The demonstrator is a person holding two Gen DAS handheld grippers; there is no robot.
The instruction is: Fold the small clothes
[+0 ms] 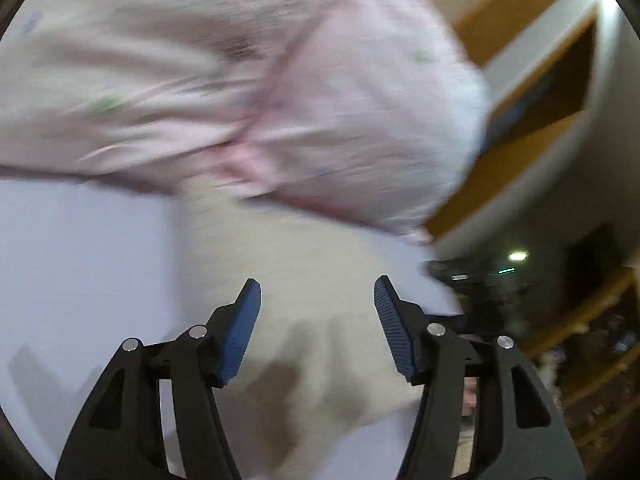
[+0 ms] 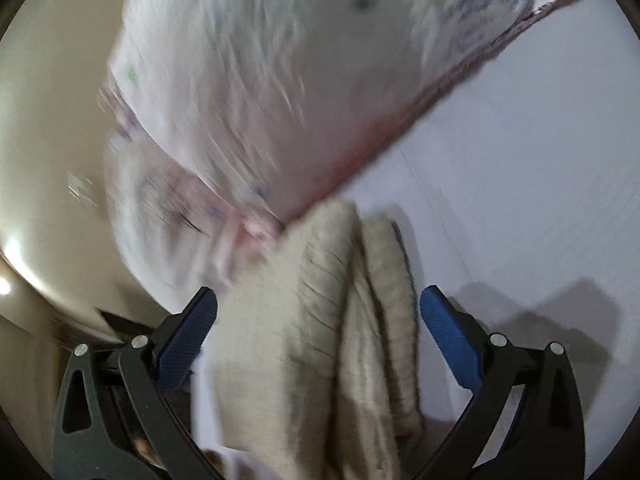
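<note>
Hovering with both claws, left (image 1: 317, 300) and right (image 2: 319, 312), wide open and empty; better to close squarely on beige cloth (image 2: 320, 320), clear of pink garment (image 1: 320, 100).

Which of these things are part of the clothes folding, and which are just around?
Part of the job:
pink garment
beige garment
left hand-held gripper, open
right hand-held gripper, open

Just around:
white table
wooden shelving

one pink garment (image 1: 340, 112), one beige garment (image 2: 320, 320), two tongs (image 1: 318, 328).
</note>
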